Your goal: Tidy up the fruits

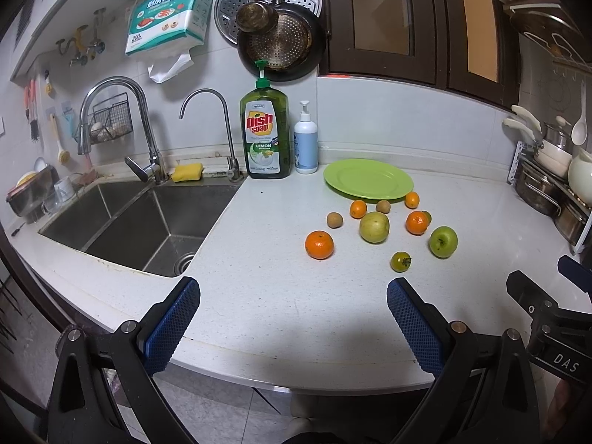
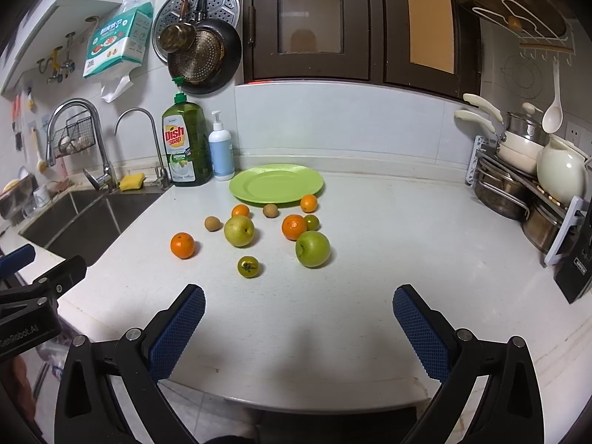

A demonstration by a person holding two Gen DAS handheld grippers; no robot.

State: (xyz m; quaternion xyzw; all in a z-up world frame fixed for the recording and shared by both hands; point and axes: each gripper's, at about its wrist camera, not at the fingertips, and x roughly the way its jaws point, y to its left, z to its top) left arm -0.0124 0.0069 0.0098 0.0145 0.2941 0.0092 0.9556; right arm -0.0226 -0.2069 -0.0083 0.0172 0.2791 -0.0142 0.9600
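Loose fruit lies on the white speckled bench (image 2: 370, 259), scattered just in front of a lime-green plate (image 2: 275, 184) that sits bare near the back edge. Nearest the front edge is a small greenish-yellow fruit with a dark calyx (image 2: 248, 266). Behind it are a glossy green apple (image 2: 312, 248) to the right, a yellow-green pear-like fruit (image 2: 239, 231) in the middle and a bright orange mandarin (image 2: 182, 245) to the left, toward the sink (image 2: 85, 218). Further back are a second mandarin (image 2: 294, 226), two smaller oranges and two dull brown round fruits (image 2: 212, 223). The left gripper (image 1: 294, 309) and right gripper (image 2: 299, 314) both hover over the front edge, jaws spread wide and holding nothing.
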